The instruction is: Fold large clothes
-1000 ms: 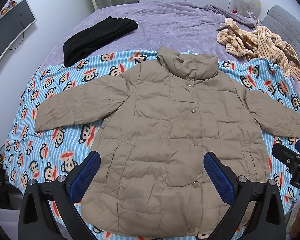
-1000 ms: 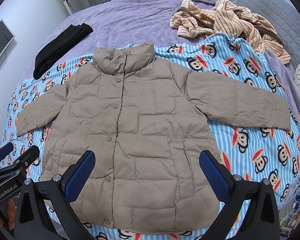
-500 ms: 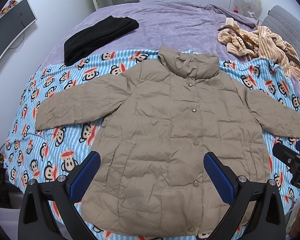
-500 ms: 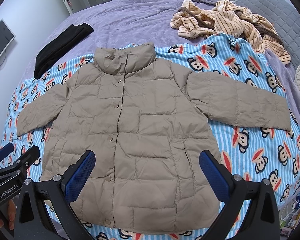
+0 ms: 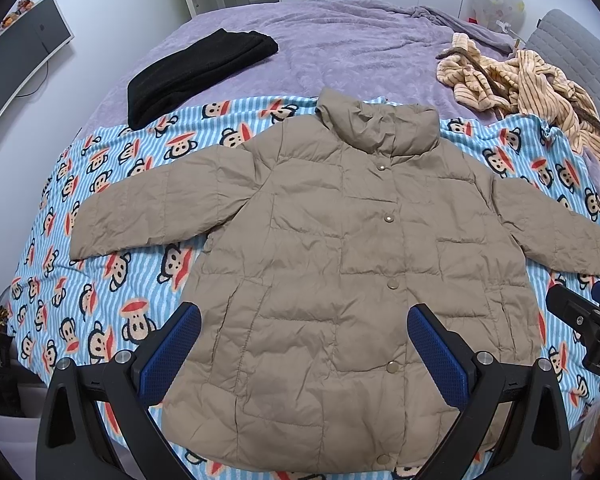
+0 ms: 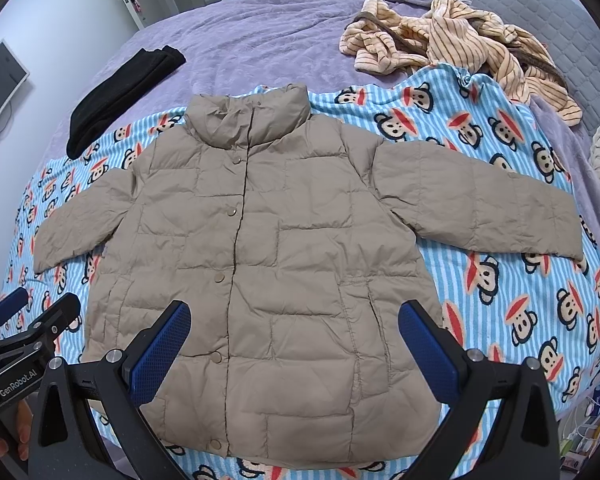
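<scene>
A tan quilted puffer jacket (image 5: pixel 340 248) (image 6: pixel 268 248) lies flat and face up on a blue striped monkey-print blanket (image 5: pixel 112 280) (image 6: pixel 500 280), snaps closed, collar at the far end, both sleeves spread out sideways. My left gripper (image 5: pixel 304 344) hovers open above the jacket's lower hem, nothing between its blue pads. Over the same hem area my right gripper (image 6: pixel 294 340) is open too and holds nothing. Each gripper shows at the edge of the other's view: the right one (image 5: pixel 588 320) at right, the left one (image 6: pixel 24 320) at left.
A purple bedspread (image 5: pixel 340 40) covers the bed beyond the blanket. A folded black garment (image 5: pixel 192 72) (image 6: pixel 120 92) lies at the far left, a crumpled tan striped garment (image 5: pixel 532 88) (image 6: pixel 452 48) at the far right. A monitor (image 5: pixel 16 60) hangs on the left wall.
None of the clothes have moved. Both grippers stay open over the hem, with only a slight drift of the views.
</scene>
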